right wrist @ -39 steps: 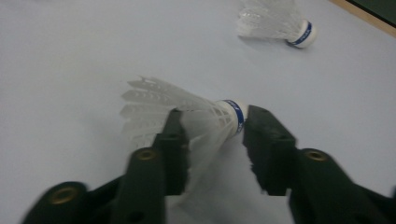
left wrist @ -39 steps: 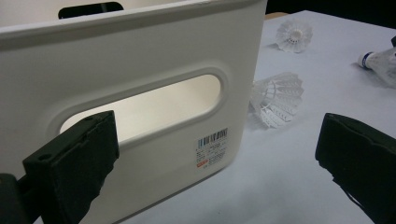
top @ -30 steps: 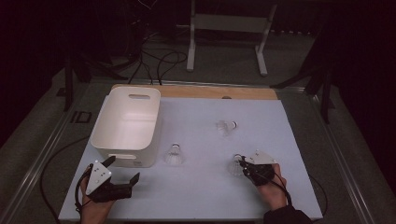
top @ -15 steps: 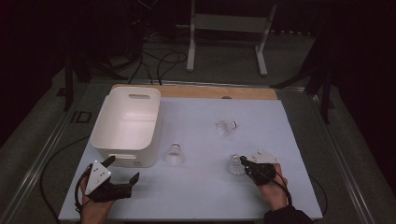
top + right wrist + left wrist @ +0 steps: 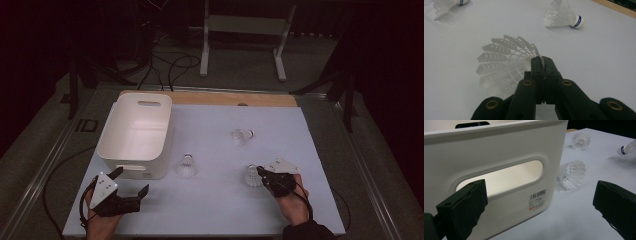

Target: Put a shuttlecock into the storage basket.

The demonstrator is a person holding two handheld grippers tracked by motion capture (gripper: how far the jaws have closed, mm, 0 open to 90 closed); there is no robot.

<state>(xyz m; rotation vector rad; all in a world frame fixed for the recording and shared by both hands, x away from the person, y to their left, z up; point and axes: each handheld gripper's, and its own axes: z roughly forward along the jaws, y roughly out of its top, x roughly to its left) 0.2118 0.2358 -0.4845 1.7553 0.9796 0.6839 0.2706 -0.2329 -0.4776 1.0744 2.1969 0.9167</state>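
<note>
Setting: dim room around a table (image 5: 220, 210) covered in pale sheet, with a wooden strip along its far edge and a metal stand on the floor beyond.

Held shuttlecock (image 5: 506, 63): white plastic skirt, lying near the table's front right. The right gripper (image 5: 541, 61) pinches a thin edge of it at the narrow end, where skirt meets cork; in the high view it sits just left of the right hand (image 5: 292, 197).

Right gripper fingers: pressed together with only that sliver of skirt between them, no gap visible.

What changed: a second ago the jaws stood slightly apart at this same shuttlecock; they have just been closing and now clamp it. The shuttlecock lies where it did, not lifted.

What that means: the grasp looks done, so I judge the lift and carry toward the tub to be next. The hold is on a thin, springy edge, so it could slip or twist when raised.

Second shuttlecock (image 5: 186, 166): standing on its skirt just beside the tub's near right corner, untouched.

Third shuttlecock (image 5: 242, 135): on its side farther back, blue band near the cork, well apart from both grippers.

Tub (image 5: 112, 145): white plastic with slot handles, at the left of the table, nothing visible inside.

Left gripper (image 5: 131, 182): resting at the front left, just before the tub's near wall, jaws spread wide with nothing between them.
</note>
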